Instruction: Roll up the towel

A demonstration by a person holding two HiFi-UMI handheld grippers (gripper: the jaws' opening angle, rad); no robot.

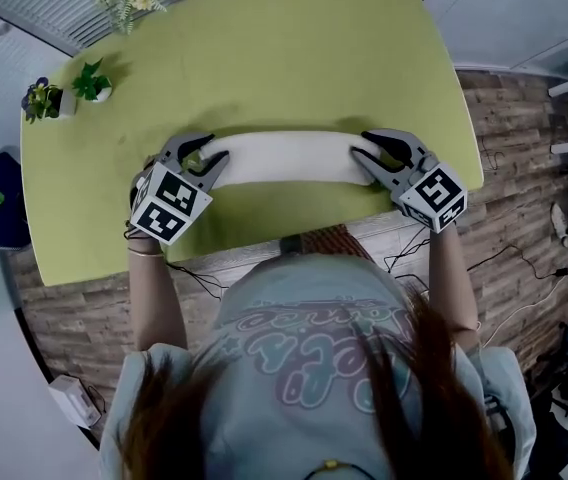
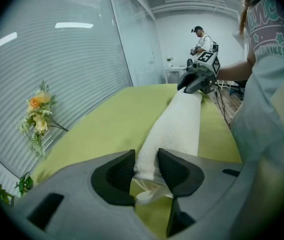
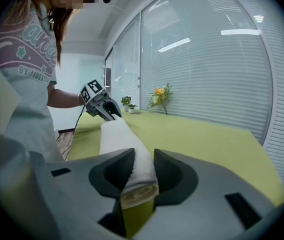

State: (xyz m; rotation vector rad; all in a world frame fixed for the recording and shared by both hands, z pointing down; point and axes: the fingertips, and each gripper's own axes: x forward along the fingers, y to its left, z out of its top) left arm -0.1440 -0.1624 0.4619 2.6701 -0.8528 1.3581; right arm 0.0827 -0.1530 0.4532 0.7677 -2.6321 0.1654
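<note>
Overhead; gripper views opposed along towel (image 1: 282, 158)

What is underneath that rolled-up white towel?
Only the green table shows around the towel, which appears to rest on it. The strip of tabletop directly beneath the roll is covered, so whatever might lie there cannot be seen.

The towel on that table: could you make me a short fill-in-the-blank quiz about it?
The white towel lies ____ up into a long tube.
It rests on a ____ table.
The left gripper and the right gripper each have one ____ of the towel between their jaws.
Missing words: rolled; green; end.
</note>
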